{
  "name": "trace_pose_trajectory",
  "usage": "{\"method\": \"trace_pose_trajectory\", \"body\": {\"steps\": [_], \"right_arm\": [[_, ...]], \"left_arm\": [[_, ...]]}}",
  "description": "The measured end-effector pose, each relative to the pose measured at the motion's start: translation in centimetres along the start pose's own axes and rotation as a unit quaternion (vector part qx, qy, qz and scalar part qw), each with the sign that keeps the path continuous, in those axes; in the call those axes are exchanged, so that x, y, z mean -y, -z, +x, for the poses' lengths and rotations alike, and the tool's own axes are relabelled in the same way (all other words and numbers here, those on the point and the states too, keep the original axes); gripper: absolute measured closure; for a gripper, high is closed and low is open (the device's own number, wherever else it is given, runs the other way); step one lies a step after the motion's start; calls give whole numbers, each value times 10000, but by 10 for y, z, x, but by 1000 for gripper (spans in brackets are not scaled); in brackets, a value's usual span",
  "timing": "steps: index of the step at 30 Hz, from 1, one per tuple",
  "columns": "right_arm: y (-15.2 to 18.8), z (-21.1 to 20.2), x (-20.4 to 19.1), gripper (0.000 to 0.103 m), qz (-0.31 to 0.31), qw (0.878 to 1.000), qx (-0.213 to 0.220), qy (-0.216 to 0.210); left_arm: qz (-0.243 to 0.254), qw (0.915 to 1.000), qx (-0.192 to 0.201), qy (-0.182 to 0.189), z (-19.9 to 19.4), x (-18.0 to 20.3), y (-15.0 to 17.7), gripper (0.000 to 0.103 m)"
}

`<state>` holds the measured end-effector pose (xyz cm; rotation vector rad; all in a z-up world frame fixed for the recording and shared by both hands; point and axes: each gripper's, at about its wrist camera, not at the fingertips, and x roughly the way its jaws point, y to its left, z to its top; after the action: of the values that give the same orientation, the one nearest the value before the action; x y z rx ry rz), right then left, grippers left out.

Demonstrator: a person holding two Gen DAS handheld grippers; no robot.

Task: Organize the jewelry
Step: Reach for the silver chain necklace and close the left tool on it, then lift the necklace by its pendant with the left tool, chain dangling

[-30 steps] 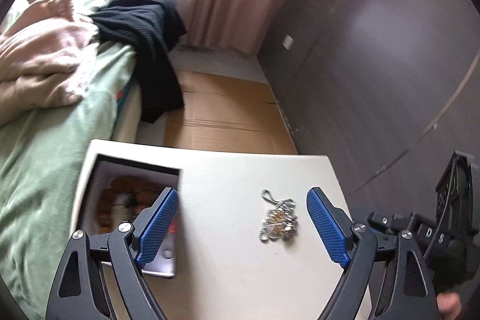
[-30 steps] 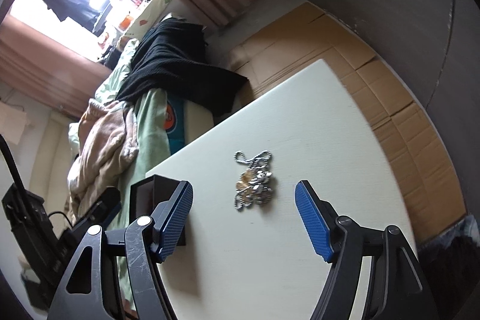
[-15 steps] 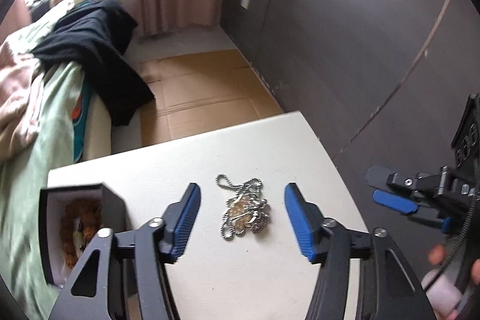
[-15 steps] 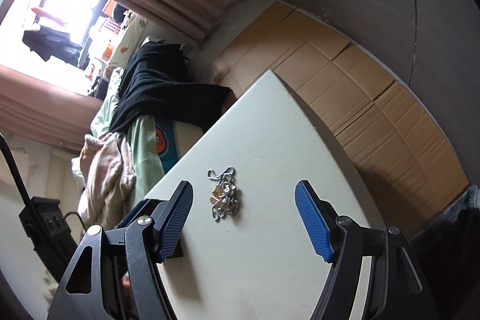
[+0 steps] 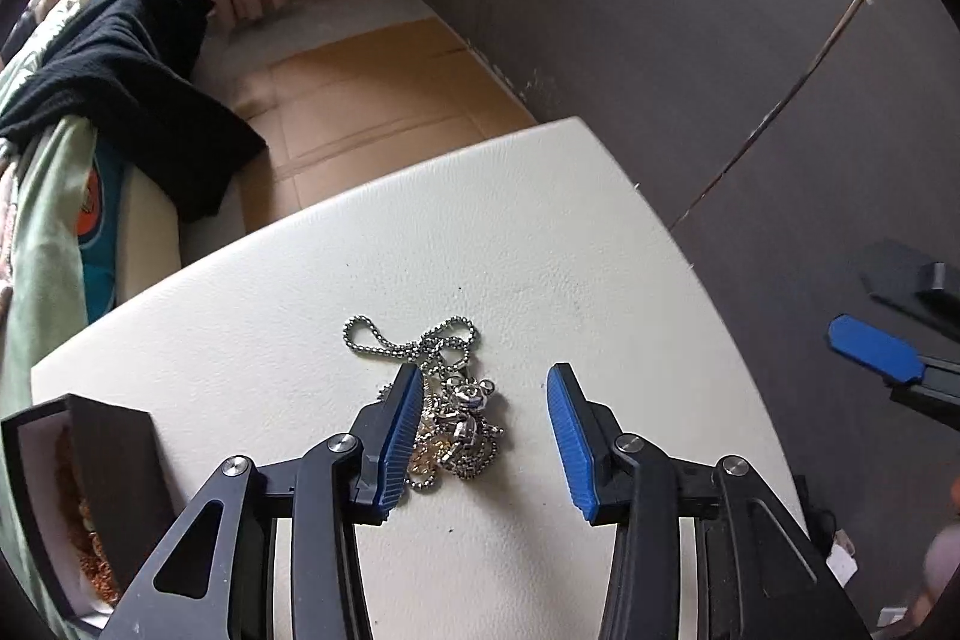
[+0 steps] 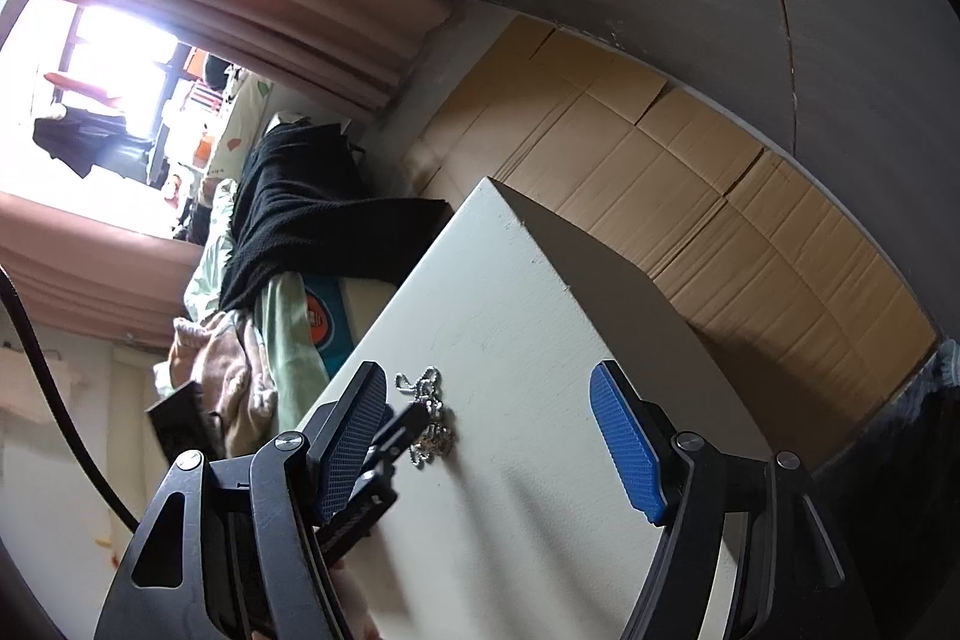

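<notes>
A tangle of silver ball chain and gold pieces, the necklace pile [image 5: 456,400], lies on the white table [image 5: 540,232]. My left gripper [image 5: 483,430] hangs just over it with its jaws closing. The pile sits between the pads, the left pad at its edge and the right pad apart from it. A dark jewelry box [image 5: 108,472] with orange beads inside stands at the table's left edge. My right gripper [image 6: 489,430] is open over the table, nothing between its pads. In its view the necklace pile [image 6: 432,430] and the left gripper's fingers [image 6: 399,427] show beside its left finger.
A bed with green bedding and a black garment [image 5: 120,88] lies left of the table. Flattened cardboard [image 5: 372,100] covers the floor beyond it. A dark wall panel [image 5: 720,40] runs along the right. The right gripper's blue pad [image 5: 873,346] shows past the table's right edge.
My left gripper came down and over the necklace pile while its jaws narrowed around it. The box slid to the left edge of its view. The right gripper rolled and drew away from the pile.
</notes>
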<state>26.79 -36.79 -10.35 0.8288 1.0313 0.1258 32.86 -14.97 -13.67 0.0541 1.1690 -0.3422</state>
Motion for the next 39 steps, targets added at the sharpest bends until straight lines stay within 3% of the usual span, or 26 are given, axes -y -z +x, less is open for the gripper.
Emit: {"method": "trace_pose_trajectory", "body": {"steps": [6,12,15,20,30,39], "right_arm": [[-3,2,4,32,65,10000,-48,-54],[-3,2,4,32,69,9999,-75,-74],[-3,3,5,32,83,9999,-98,-92],[-2,3,5,32,65,9999,-90,-112],[1,8,-1,32,-59,9997,-194,-129],[8,21,-17,32,-365,9985,-389,-109]], "left_arm": [[-108,9997,-158,136,9,-6,1,60],[168,9990,-331,-243,11,4,8,63],[342,9973,-312,-577,11,9,8,76],[303,9977,-360,-498,10,8,2,92],[-48,9995,304,-107,-47,-5,-1,92],[-217,9933,1136,-43,-130,-6,3,92]]}}
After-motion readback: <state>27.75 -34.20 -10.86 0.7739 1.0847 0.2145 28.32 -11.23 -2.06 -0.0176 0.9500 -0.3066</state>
